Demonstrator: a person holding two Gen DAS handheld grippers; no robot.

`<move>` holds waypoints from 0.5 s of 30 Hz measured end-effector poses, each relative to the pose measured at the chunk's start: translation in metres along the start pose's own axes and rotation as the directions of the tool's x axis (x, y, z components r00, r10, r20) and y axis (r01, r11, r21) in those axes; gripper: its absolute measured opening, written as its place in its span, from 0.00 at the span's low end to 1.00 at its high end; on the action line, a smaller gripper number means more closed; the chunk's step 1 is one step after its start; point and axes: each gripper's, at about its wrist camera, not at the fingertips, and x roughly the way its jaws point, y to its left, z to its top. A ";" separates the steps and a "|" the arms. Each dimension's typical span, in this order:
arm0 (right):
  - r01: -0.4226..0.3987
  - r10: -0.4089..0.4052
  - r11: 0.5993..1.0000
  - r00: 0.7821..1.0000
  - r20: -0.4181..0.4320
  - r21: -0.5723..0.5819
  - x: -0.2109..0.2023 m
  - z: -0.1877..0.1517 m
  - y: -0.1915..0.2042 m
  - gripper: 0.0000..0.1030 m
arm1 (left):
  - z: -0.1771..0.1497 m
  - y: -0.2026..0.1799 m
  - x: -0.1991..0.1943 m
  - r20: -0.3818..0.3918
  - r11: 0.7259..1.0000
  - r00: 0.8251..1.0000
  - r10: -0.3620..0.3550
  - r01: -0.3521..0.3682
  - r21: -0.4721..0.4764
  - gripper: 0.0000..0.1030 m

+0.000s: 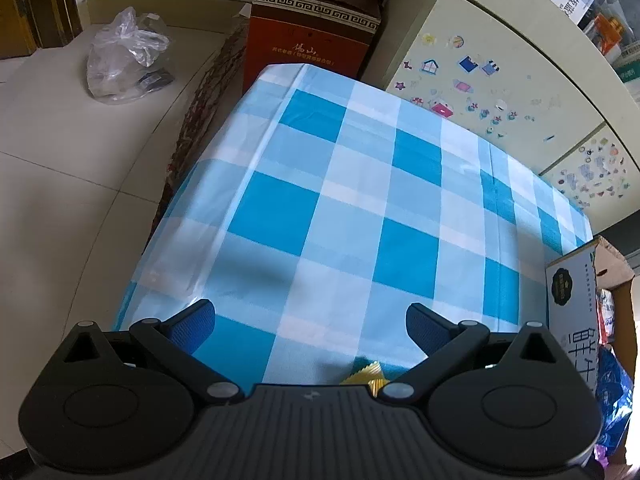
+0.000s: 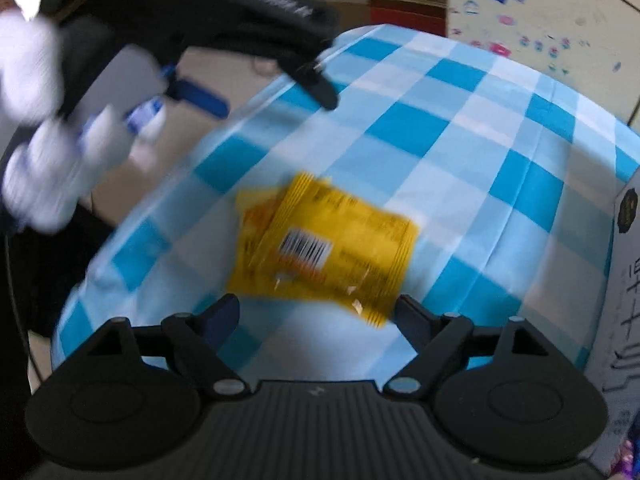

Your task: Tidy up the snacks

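Two yellow snack packets [image 2: 324, 246] lie overlapped on the blue-and-white checked tablecloth [image 2: 460, 152], barcode side up, blurred by motion. My right gripper [image 2: 316, 312] is open and empty, hovering just in front of the packets. My left gripper [image 1: 310, 322] is open and empty over the cloth [image 1: 340, 184]; a yellow packet corner [image 1: 366, 376] peeks out just above its body. The left gripper also shows in the right wrist view [image 2: 276, 96], held by a white-gloved hand at the upper left.
A white printed carton [image 1: 572, 312] stands at the table's right edge, also in the right wrist view [image 2: 624, 280]. A red-brown box [image 1: 316, 28] and a sticker-covered cabinet [image 1: 500, 80] stand behind the table. A clear plastic bag [image 1: 124, 60] lies on the floor, left.
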 end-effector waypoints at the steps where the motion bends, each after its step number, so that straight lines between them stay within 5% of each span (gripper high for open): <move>1: 0.022 -0.022 1.000 0.999 0.024 0.006 -0.002 0.000 0.000 0.81 | -0.001 0.000 -0.001 -0.001 1.000 1.000 -0.003 0.003 -0.001 1.00; 7: 0.088 -0.084 0.996 0.988 0.132 -0.021 0.003 0.013 0.000 0.82 | -0.009 0.002 -0.009 -0.015 0.999 1.000 -0.023 0.024 0.046 1.00; 15: 0.020 0.006 0.979 0.992 0.126 -0.204 0.025 0.027 0.007 0.88 | -0.026 0.017 -0.014 -0.011 0.999 1.000 -0.029 0.030 0.041 1.00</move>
